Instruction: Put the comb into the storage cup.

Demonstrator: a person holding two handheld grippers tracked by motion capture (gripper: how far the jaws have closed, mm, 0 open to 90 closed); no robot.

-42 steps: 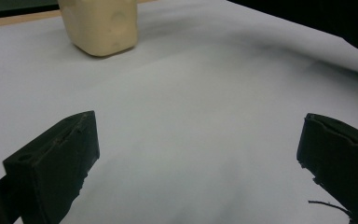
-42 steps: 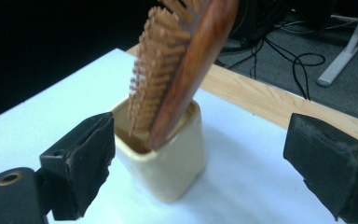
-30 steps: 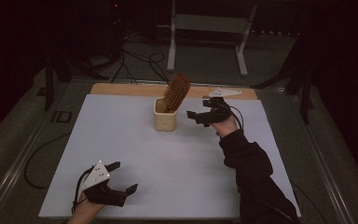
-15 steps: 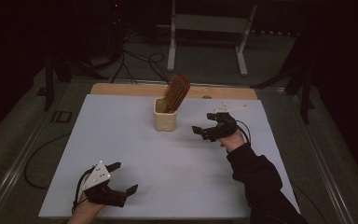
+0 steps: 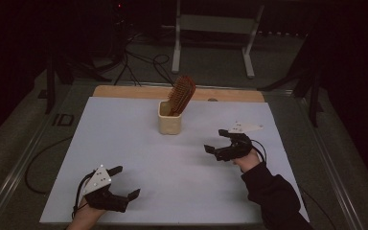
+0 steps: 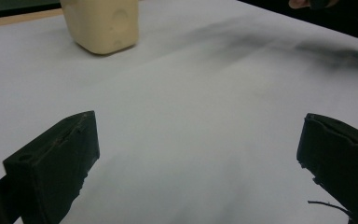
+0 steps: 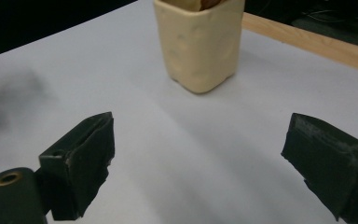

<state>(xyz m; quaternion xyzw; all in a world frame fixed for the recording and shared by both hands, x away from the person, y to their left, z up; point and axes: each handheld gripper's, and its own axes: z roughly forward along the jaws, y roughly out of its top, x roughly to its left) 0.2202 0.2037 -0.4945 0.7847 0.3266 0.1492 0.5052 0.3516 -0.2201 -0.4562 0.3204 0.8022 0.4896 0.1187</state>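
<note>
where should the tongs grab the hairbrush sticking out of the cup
Grip the hairbrush by its bristled head, the part showing above the cream cup; the handle sits hidden inside. It leans up and to the right, so come from above, probably along that tilt, closing on the head's narrow edges. The open right tongs are nearer.

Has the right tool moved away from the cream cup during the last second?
Yes. The right tool has drawn back from the cream cup toward the person's near right side of the table; its jaws stand open.
</note>
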